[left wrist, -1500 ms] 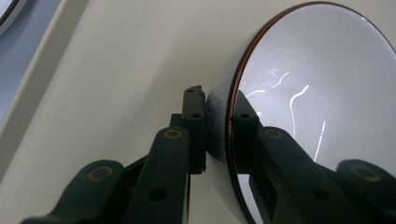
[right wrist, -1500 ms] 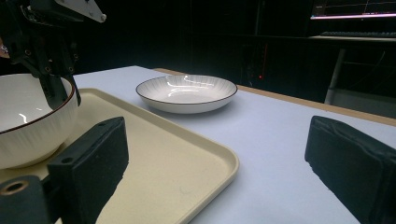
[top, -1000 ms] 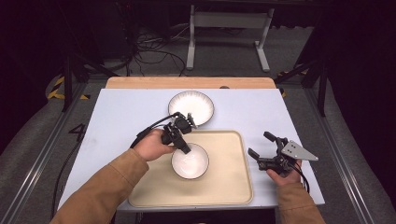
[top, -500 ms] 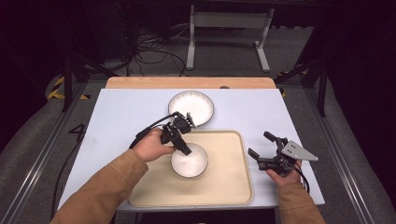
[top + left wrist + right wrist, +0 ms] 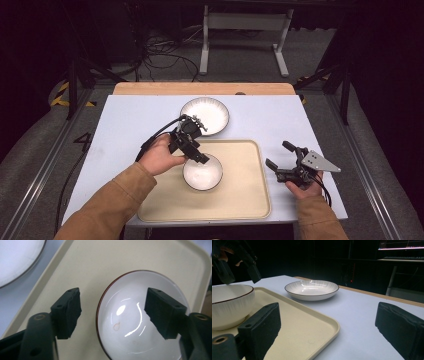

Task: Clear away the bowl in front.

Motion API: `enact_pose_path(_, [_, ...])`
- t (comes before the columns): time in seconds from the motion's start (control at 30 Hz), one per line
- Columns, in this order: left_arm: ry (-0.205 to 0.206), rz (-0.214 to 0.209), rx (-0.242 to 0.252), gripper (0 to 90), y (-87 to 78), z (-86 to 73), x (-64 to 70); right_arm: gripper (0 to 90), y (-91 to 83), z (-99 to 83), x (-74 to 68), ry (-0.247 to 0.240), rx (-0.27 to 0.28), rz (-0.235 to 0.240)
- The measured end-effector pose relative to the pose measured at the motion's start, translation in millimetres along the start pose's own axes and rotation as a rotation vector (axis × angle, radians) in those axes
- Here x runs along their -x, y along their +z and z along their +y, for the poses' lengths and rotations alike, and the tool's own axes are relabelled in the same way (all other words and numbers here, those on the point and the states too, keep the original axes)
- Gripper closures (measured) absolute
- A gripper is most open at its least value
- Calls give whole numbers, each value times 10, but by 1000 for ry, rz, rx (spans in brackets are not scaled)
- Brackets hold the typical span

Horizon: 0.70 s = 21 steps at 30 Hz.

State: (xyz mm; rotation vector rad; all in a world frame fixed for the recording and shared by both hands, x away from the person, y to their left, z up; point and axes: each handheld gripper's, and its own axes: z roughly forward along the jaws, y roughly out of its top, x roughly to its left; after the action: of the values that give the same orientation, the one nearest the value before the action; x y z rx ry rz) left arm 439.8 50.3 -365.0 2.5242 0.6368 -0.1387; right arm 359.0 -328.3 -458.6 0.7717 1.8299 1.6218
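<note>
On the beige tray (image 5: pixel 240 200), a white bowl (image 5: pixel 202 172) sits with the left gripper (image 5: pixel 192 150) right over its rim.

From the left gripper view, its black jaws are spread wide and straddle the bowl's (image 5: pixel 140 320) near edge, one pad outside over the tray (image 5: pixel 82 270) and the other above the shiny inside, not clamped on anything. The bowl stands upright in the left half of the tray. The right gripper (image 5: pixel 282 160) hangs off the tray's right edge above the pale blue table (image 5: pixel 125 120), jaws wide apart and holding nothing. Just beyond the tray's far edge sits a white plate (image 5: pixel 205 115) with a dark rim, and the right gripper view has it (image 5: pixel 312 290) behind the bowl (image 5: pixel 229 305).
</note>
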Motion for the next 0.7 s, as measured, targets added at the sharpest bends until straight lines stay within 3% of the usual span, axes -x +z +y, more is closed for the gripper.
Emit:
enact_pose_path(0.13, [-15,-28,78,222,-87,-42,6,69,1,1,2,4,-2,0])
enact_pose_path(0.27, [9,-38,165,110,-184,-110,23,68,1,1,3,5,-2,2])
enact_pose_path(0.47, [12,-23,265,11,-276,-223,34,68,4,2,4,5,-4,4])
enact_pose_path(0.67, [24,-13,407,2,-394,-414,57,64,3,2,-1,1,-4,5])
enact_pose_path(0.7, [24,-13,407,2,-394,-414,57,64,4,2,0,1,-3,7])
